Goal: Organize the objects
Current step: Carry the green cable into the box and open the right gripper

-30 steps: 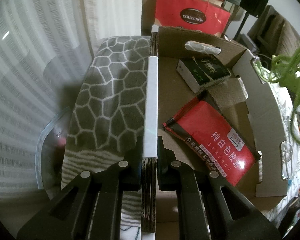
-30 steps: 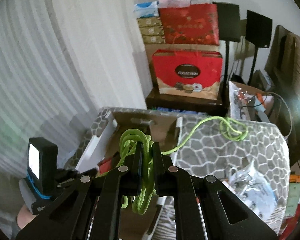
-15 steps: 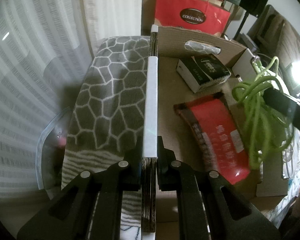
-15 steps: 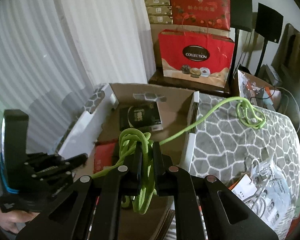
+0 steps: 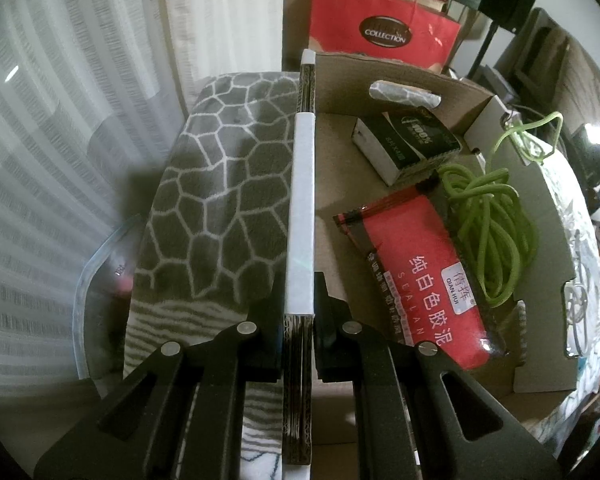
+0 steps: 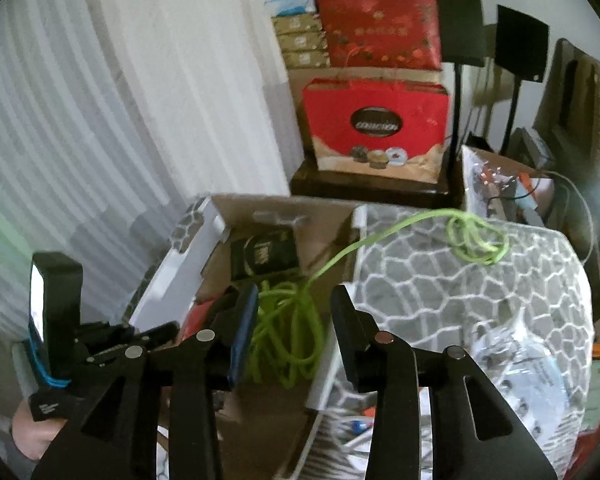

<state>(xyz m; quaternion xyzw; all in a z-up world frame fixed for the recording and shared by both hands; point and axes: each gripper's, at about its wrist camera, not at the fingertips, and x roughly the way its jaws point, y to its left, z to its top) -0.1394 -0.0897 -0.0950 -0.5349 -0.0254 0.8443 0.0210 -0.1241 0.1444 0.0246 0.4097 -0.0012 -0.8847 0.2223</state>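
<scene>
- The left gripper (image 5: 299,354) is closed tight on the side wall of the cardboard box (image 5: 300,208). Its two black fingers squeeze the wall from both sides.
- The right gripper (image 6: 294,332) has just been opening. Its fingers stand apart, and nothing is pinched between them.
- The green cord (image 6: 288,332) lies in a loose pile inside the box, below the gap in the right gripper's fingers. The fingers do not press on it.
- One end of the cord runs out over the box edge. It ends in a small tangle (image 6: 474,238) on the grey blanket (image 6: 440,280).
- In the left view, the cord (image 5: 488,224) sits by the right wall of the box, just beside a red packet (image 5: 424,276).
- A dark little box (image 5: 406,144) lies at the far end of the cardboard box, near the handle hole.
- The blanket (image 5: 216,208) has white lines on it and lies under the box.
- A red bag (image 6: 376,124) stands on a dark stand behind the box.
- White curtains (image 6: 100,120) hang on the left.
</scene>
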